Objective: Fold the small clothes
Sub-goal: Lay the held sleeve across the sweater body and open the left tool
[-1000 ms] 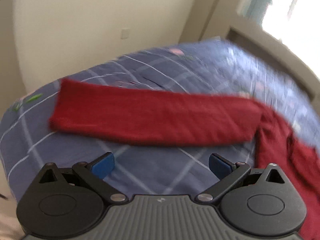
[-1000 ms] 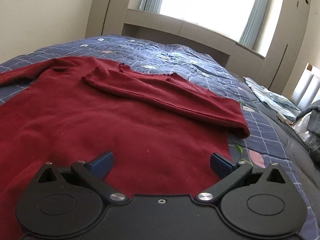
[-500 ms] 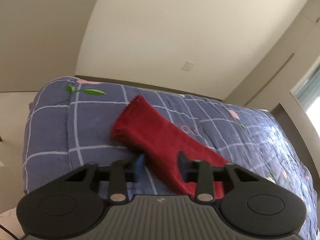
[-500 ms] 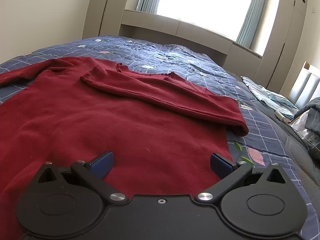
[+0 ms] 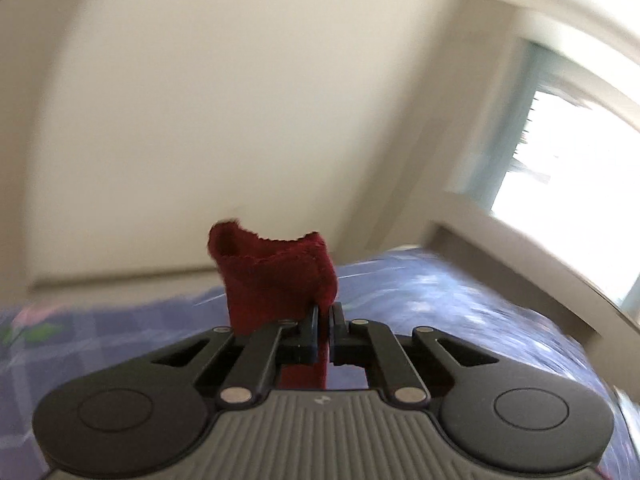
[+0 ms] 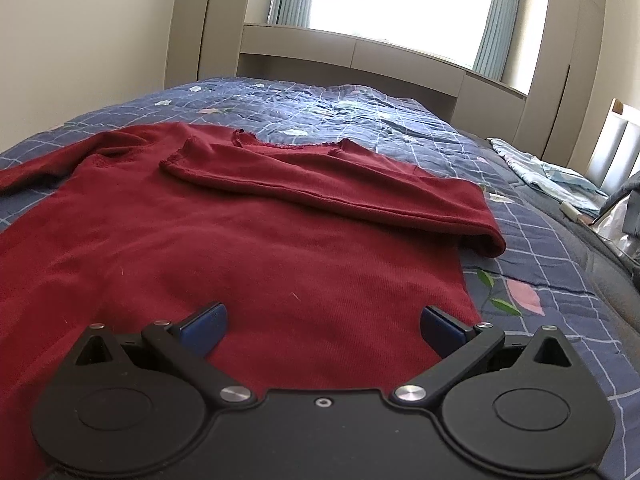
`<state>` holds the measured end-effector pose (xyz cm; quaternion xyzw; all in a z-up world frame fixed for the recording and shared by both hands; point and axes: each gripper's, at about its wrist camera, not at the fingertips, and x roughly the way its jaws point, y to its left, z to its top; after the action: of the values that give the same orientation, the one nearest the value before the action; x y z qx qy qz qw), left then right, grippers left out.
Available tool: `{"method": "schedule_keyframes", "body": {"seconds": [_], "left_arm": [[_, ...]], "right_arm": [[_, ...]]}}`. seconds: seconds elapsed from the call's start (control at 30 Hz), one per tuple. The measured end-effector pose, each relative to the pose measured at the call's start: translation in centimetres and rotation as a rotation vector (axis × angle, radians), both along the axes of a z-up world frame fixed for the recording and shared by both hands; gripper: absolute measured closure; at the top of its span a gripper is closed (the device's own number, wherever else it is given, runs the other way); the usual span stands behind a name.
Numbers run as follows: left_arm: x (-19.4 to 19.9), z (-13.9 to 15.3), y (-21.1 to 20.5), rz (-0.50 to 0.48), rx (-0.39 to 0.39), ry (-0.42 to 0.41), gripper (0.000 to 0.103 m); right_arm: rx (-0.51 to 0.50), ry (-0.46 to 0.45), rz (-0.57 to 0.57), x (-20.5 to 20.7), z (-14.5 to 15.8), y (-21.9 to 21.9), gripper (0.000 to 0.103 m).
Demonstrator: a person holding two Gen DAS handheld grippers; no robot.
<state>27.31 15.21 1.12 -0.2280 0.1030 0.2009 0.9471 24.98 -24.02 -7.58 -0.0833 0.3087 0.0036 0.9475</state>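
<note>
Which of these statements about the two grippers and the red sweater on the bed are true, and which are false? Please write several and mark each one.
1. The left gripper is shut on a sleeve of the red sweater. True.
2. The right gripper holds the hem of the sweater. False: its jaws stand wide open above the cloth and grip nothing.
3. One sleeve is already folded across the chest of the sweater. True: the folded sleeve lies over the body.
4. The bed cover is plain white. False: it is blue with a pale grid and small flowers.
5. The sweater lies on a wooden floor. False: it lies spread on the bed.
</note>
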Motion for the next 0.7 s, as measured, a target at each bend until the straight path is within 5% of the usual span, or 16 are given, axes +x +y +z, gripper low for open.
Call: {"method": "schedule_keyframes", "body": {"seconds": [0.17, 0.37, 0.53, 0.7], "left_arm": [[1.8, 2.4, -7.1, -0.394, 0.167, -0.022, 0.099], [2.9, -0.2, -14.8, -0.789, 0.283, 0.116, 0.099], [1.6, -4.6, -19.5, -0.983, 0.370, 0.260, 0.099], [0.3, -7.6, -21.4, -1.005, 0.366, 0.362, 0.090]], "right_arm": [[0.021, -0.017, -0.013, -0.2, 0.2, -0.4, 0.001], [0.087, -0.044, -0.119, -1.0, 1.2, -3.1, 0.001], [0.120, -0.023, -0.178, -1.7, 1.2, -6.2, 0.001], [0.169, -0.005, -0.147, -2.1, 1.1, -7.5, 0.001]]}}
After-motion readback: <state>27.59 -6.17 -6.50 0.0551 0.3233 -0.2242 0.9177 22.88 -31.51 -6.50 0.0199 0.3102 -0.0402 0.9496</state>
